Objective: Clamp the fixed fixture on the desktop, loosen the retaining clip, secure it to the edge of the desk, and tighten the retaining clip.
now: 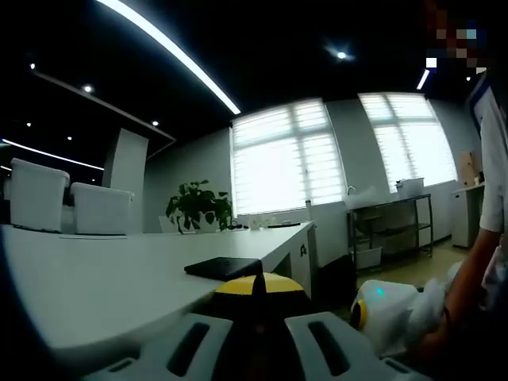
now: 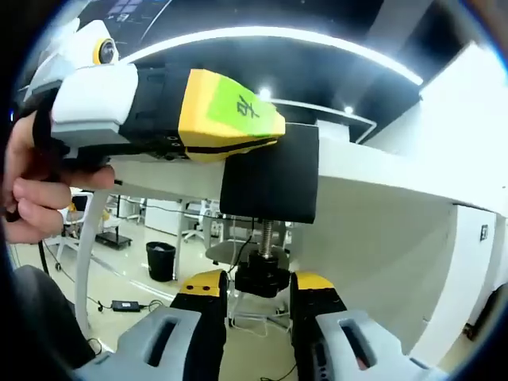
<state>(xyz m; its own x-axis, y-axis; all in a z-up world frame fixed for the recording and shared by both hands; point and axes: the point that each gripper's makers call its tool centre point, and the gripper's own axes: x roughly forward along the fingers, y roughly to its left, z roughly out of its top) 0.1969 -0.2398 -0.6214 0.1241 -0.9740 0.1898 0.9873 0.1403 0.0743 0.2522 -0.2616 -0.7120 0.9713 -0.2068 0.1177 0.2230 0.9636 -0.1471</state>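
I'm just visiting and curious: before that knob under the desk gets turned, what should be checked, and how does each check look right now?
1. Black clamp bracket sits over the desk edge: ok.
2. Left gripper steadies the bracket from the side: ok.
3. Right gripper has its fingers on either side of the screw knob: ok.
4. Knob actually pinched: cannot tell.
5. Screw already tight against the desk underside: cannot tell.

Fixture (image 2: 268,184) top hidden by left gripper (image 2: 230,111).
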